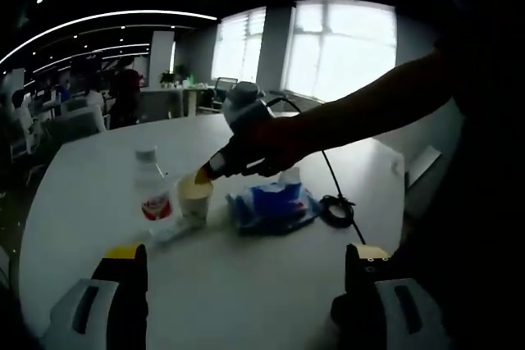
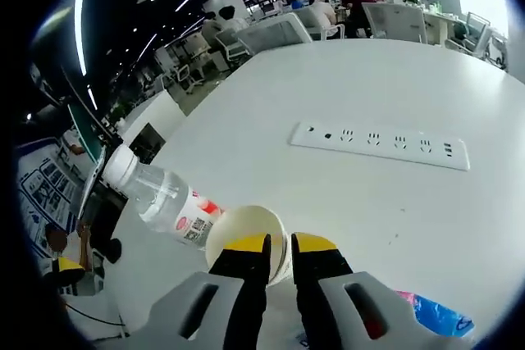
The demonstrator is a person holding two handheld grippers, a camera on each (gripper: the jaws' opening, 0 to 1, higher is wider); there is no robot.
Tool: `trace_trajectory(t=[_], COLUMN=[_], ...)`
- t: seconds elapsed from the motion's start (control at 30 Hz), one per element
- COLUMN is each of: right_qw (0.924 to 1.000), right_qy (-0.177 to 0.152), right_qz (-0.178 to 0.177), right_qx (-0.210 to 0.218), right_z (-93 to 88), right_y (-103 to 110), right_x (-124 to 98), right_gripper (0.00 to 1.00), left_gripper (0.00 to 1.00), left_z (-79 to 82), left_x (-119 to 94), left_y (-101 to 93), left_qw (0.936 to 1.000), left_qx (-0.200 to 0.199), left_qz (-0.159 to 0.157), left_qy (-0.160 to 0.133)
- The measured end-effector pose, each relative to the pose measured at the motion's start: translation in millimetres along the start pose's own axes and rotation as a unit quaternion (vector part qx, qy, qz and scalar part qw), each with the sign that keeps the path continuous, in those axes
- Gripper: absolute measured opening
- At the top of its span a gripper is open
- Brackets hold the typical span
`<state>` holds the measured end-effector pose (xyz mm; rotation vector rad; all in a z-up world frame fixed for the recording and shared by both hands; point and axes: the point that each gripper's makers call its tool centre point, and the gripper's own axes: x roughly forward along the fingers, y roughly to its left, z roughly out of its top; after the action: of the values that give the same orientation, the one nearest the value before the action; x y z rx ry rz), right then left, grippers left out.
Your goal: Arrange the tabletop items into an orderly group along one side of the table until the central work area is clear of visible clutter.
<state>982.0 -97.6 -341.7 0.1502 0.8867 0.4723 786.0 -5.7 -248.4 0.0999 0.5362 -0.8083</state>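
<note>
The right tongs (image 1: 203, 175) pinch the paper cup (image 1: 195, 199) rim, between the bottle (image 1: 152, 189) and blue packet (image 1: 273, 205).

The blue pack (image 2: 435, 315) is cut off by the right gripper view's lower edge — just a corner shows. The right gripper (image 2: 280, 245) hides the near rim of the cup (image 2: 244, 231). In the left gripper view that gripper (image 1: 205, 173) is a dark silhouette, its jaw gap unreadable. The bottle (image 1: 152, 190) label's print is too small to read — as is the cup's (image 1: 195, 198) inside.
</note>
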Motion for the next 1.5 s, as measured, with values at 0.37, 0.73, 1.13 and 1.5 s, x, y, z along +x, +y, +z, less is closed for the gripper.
trace_trajectory(t=[0.37, 0.73, 1.13, 1.5], right_qw=[0.9999, 0.9998, 0.9982, 0.9949], right_qy=[0.007, 0.002, -0.041, -0.072], right_qz=[0.009, 0.02, 0.032, 0.012], right_qx=[0.011, -0.004, -0.031, -0.069], right_z=[-5.4, -6.0, -8.6, -31.6], right_y=[2.4, 2.8, -3.2, -20.4], right_x=[-2.2, -12.8, -62.4, -113.8], right_gripper=[0.08, 0.18, 0.46, 0.66], left_gripper=[0.99, 0.99, 0.99, 0.99], left_z=[-3.2, -0.7, 5.1, 6.5], left_x=[-0.2, -0.9, 10.7, 23.9], left_y=[-0.4, 0.3, -1.8, 4.8], left_qw=[1.0, 0.9999, 0.9998, 0.9996], left_qx=[-0.003, -0.006, -0.01, -0.013], left_qz=[0.003, 0.009, 0.011, 0.018], left_qy=[-0.001, -0.008, -0.013, -0.014])
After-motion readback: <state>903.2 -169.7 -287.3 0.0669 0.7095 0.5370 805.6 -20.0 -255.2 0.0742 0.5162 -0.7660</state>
